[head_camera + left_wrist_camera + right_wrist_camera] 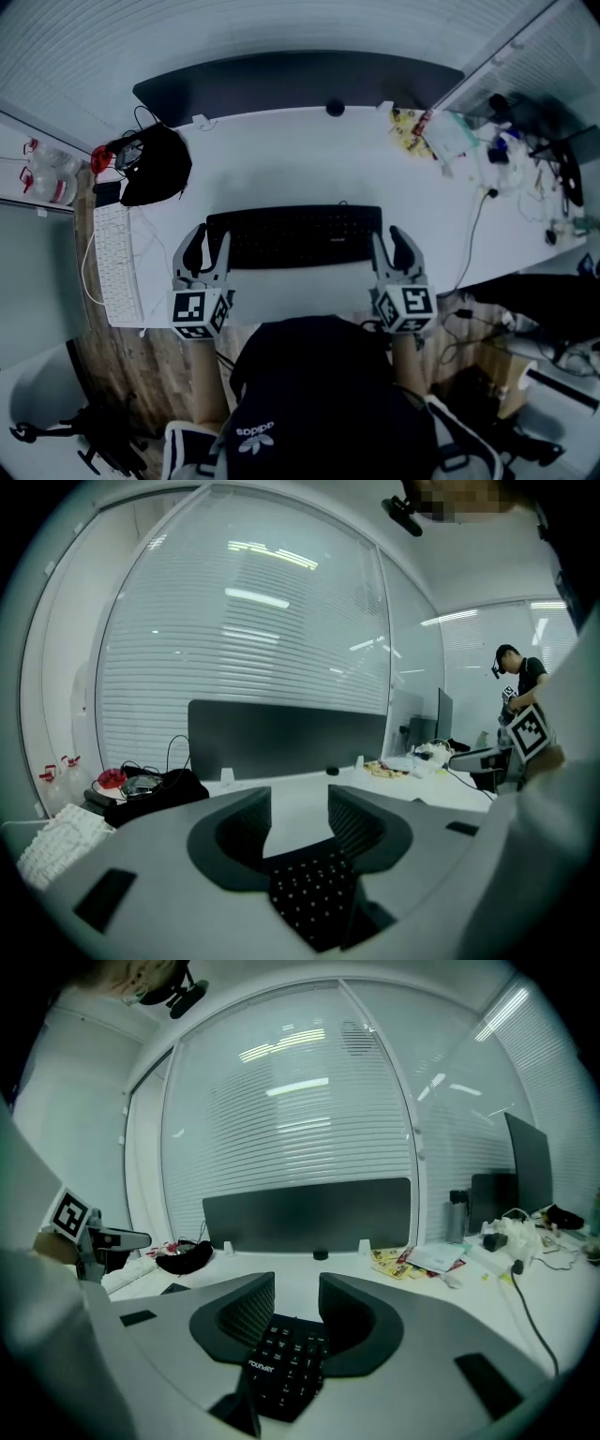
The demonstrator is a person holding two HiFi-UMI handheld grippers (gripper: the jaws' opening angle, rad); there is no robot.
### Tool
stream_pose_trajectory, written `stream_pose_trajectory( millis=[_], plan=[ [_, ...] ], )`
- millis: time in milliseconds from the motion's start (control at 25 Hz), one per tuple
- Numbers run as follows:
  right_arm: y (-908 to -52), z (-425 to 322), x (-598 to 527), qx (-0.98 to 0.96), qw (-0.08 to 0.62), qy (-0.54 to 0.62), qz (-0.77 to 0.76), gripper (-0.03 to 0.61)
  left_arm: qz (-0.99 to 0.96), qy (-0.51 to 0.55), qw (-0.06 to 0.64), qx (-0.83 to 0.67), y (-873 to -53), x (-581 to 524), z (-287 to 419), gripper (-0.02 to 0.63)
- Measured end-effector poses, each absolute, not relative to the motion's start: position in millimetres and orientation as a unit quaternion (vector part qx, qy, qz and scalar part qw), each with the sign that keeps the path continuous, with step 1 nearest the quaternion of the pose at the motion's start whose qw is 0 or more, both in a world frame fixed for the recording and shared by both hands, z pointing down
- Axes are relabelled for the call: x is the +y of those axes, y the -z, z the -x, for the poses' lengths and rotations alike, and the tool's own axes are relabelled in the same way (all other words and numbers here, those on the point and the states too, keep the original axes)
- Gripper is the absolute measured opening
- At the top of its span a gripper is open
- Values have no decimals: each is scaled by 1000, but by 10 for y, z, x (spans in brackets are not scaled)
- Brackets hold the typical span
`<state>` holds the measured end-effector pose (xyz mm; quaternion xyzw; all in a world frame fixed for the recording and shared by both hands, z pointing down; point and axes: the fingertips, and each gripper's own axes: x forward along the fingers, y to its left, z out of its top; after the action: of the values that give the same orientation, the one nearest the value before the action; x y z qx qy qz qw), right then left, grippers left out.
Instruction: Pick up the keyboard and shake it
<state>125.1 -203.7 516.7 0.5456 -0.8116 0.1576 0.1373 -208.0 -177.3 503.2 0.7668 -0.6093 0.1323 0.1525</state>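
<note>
A black keyboard [295,236] lies flat on the white desk [309,155], close to its front edge. My left gripper [211,234] sits at the keyboard's left end and my right gripper [387,234] at its right end. In the left gripper view the left gripper [300,803] has its jaws apart, with the keyboard [309,897] low between them and bare desk showing through the gap. The right gripper view shows the right gripper [297,1288] the same way, jaws apart over the keyboard's [281,1372] end keys. No pad visibly presses on the keyboard.
A white keyboard [117,262] lies at the desk's left edge beside a black bag [155,164] with cables. A dark partition [291,84] runs along the back. Papers and clutter [450,136] fill the right side, with a cable [473,234]. A person [520,682] stands far right.
</note>
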Motion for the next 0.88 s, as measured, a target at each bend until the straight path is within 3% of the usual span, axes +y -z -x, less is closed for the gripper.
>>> stream_pose_trajectory(
  millis=[520, 880],
  plan=[
    [-6132, -1614, -2102, -780, 195, -251, -539, 161, -729, -217, 319, -565, -6262, -1928, 2541, 195],
    [-6515, -1585, -2185, -770, 216, -303, -518, 186, -711, -241, 373, -545, -6637, -1972, 2625, 199]
  ],
)
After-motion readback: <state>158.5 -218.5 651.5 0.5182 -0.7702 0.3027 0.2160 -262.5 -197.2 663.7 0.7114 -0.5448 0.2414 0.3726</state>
